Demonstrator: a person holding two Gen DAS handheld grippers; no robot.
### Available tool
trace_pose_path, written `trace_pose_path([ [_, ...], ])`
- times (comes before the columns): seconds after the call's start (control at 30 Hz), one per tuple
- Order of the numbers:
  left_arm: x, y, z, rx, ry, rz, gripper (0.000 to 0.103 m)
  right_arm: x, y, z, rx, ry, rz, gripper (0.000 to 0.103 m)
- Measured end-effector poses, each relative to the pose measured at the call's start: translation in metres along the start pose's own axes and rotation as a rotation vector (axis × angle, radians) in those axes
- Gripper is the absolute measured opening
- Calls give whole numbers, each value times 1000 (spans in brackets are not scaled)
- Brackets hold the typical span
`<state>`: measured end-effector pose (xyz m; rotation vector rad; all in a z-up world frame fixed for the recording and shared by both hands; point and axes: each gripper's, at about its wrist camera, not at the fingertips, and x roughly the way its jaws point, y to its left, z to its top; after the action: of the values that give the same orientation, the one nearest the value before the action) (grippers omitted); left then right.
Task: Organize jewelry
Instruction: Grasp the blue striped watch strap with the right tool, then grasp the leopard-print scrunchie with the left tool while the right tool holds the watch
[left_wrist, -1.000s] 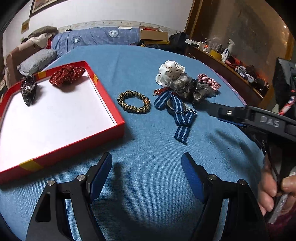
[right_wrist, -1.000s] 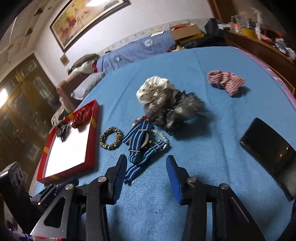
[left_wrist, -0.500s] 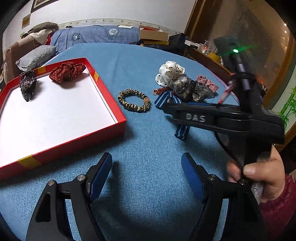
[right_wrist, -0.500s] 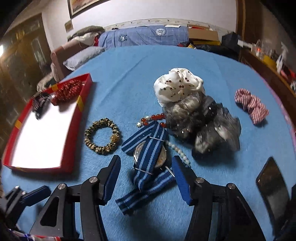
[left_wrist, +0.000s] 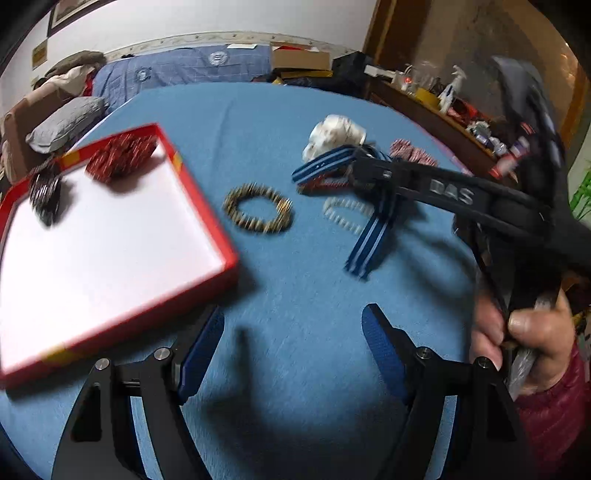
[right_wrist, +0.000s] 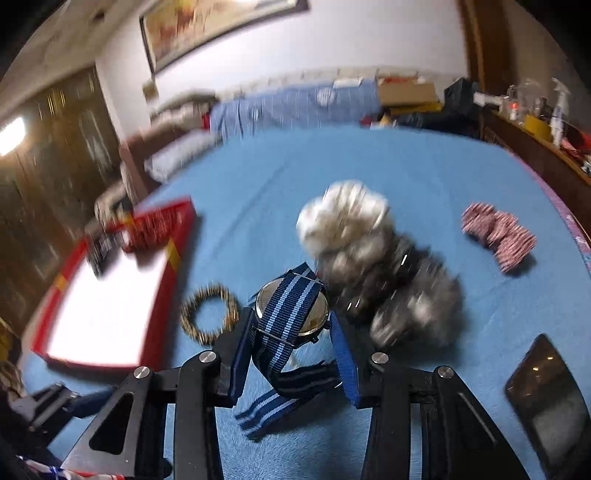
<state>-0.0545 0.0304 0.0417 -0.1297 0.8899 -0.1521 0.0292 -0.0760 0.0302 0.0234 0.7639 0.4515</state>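
A watch on a blue striped strap sits between the pads of my right gripper, whose jaws are closing on its case. In the left wrist view the right gripper holds the watch's strap off the blue cloth, its ends hanging. My left gripper stands open over bare cloth with nothing between its fingers. The red tray with a white floor lies at the left. It holds a red scrunchie and a dark hair clip.
A leopard bead bracelet lies beside the tray, with a pearl bracelet under the lifted strap. Behind are a white scrunchie, a grey one and a red checked one. A phone lies at the right.
My right gripper came in over the watch, closed on it and lifted it off the cloth, uncovering the pearl bracelet. My left gripper has stayed open in place.
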Motion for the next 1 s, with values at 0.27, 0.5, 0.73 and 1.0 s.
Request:
trace_pose_path([
  [0.27, 29, 2, 71, 79, 65, 34, 76, -38, -48, 10, 184, -138, 50, 44],
  [0.5, 79, 3, 96, 139, 142, 125, 76, -46, -45, 9, 198, -165, 84, 45],
  [0.73, 102, 17, 102, 95, 189, 131, 76, -44, -45, 10, 205, -157, 111, 45],
  [1.0, 97, -3, 81, 131, 171, 104, 42, -43, -48, 11, 217, -154, 120, 45],
])
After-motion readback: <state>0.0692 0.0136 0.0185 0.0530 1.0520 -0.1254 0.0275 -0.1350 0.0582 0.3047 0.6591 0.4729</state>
